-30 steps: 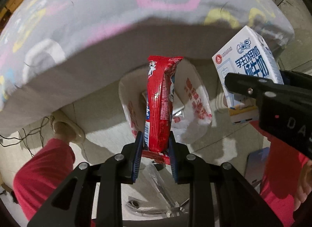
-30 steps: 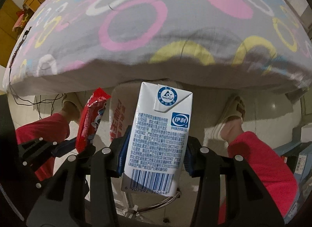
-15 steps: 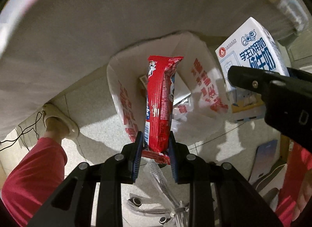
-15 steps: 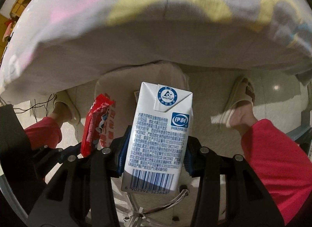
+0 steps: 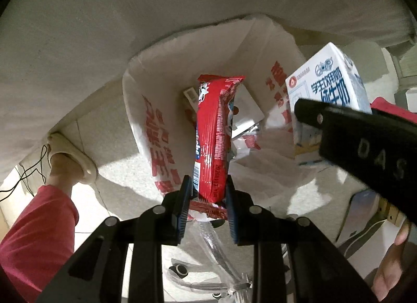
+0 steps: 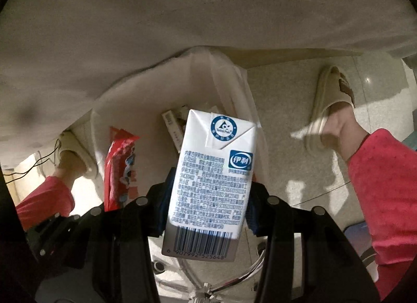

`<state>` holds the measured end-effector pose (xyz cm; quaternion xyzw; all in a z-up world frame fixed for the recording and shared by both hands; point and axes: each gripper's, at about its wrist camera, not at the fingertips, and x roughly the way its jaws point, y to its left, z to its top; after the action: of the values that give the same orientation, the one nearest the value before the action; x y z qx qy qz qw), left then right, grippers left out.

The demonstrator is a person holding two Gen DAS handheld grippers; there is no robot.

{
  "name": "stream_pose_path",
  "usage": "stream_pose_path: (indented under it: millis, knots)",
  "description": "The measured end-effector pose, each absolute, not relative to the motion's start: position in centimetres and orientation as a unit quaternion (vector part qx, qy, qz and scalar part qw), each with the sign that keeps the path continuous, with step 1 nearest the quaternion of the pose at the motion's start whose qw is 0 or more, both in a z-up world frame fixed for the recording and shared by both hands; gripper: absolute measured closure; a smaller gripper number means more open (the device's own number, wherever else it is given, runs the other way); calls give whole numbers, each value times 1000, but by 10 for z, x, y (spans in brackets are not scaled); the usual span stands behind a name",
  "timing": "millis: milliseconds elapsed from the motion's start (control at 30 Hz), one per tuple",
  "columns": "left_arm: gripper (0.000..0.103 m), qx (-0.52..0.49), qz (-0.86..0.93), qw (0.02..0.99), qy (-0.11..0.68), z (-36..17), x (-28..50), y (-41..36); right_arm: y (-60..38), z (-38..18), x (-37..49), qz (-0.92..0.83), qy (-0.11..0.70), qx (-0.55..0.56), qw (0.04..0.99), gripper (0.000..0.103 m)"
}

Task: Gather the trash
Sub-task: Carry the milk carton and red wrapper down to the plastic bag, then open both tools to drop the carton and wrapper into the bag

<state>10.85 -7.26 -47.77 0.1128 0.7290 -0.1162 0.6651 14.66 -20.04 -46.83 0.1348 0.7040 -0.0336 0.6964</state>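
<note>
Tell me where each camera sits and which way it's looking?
Left wrist: on the left tool, looking down at the white bag; shows the red wrapper it grips, a red trouser leg and slippered foot.
Right wrist: on the right tool, looking down; shows the milk carton it grips and both slippered feet.
Shared: bag, wrapper, carton.
</note>
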Motion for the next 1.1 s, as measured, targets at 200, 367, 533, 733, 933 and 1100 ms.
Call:
stream_pose_path:
  millis: [200,367,533,733,933,1100]
  knots:
    - [77,101,-105,653,744,-493,116,-68,-193,-491,158,-35,711,147,687,58]
    - [77,94,-99,644,753,-504,121,-64,-187,-504,163,-36,716,157,680,58]
    - [74,84,-89,638,761,-513,126,-62,-187,-516,167,-38,721,167,671,57]
    - [51,65,-86,630,769,-518,131,-58,-189,-520,166,-41,719,173,672,38]
    - [42,57,-82,631,770,-516,133,-53,-191,-517,167,-44,719,175,671,38]
    - [35,57,-73,634,768,-513,133,-49,-190,-505,165,-41,719,162,675,38]
